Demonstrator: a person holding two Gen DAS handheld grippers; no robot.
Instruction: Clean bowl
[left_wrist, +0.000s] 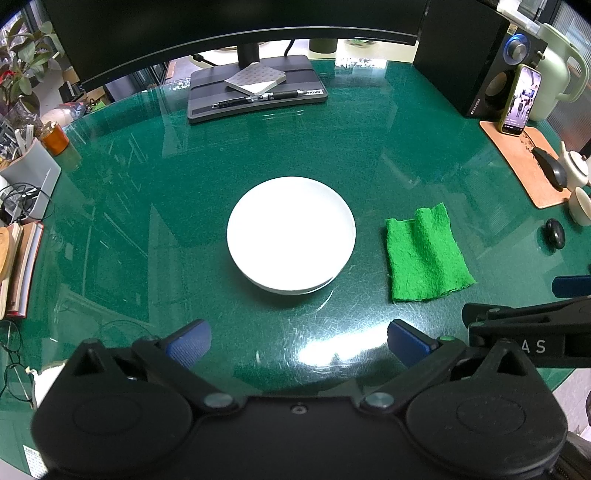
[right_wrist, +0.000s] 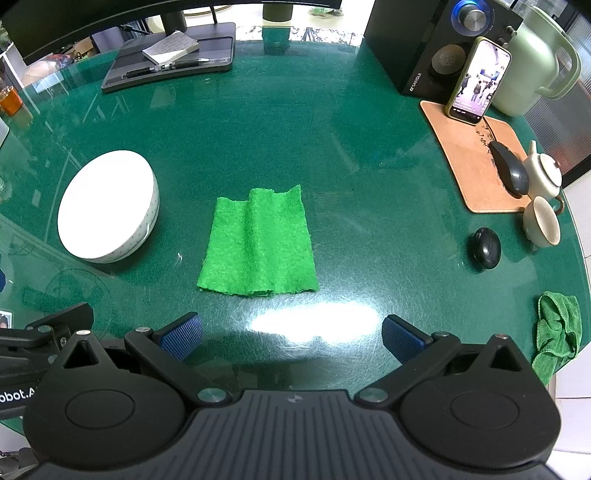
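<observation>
On the green glass-topped bench (left_wrist: 369, 147), the round white ceramic bowl (left_wrist: 291, 234) sits upright, apart from the folded green felt cloth (right_wrist: 258, 243), laid flat for easy pickup; left tool (left_wrist: 299, 345) faces the bowl, right tool (right_wrist: 291, 338) the cloth, both low, spread wide, empty

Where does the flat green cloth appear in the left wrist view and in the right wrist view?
Left wrist view: the flat green cloth lies right of centre, just right of the white bowl.
Right wrist view: the cloth lies at the centre, ahead of the open right gripper.
Shared landmark: the white bowl, always left of the cloth, not touching it.
</observation>
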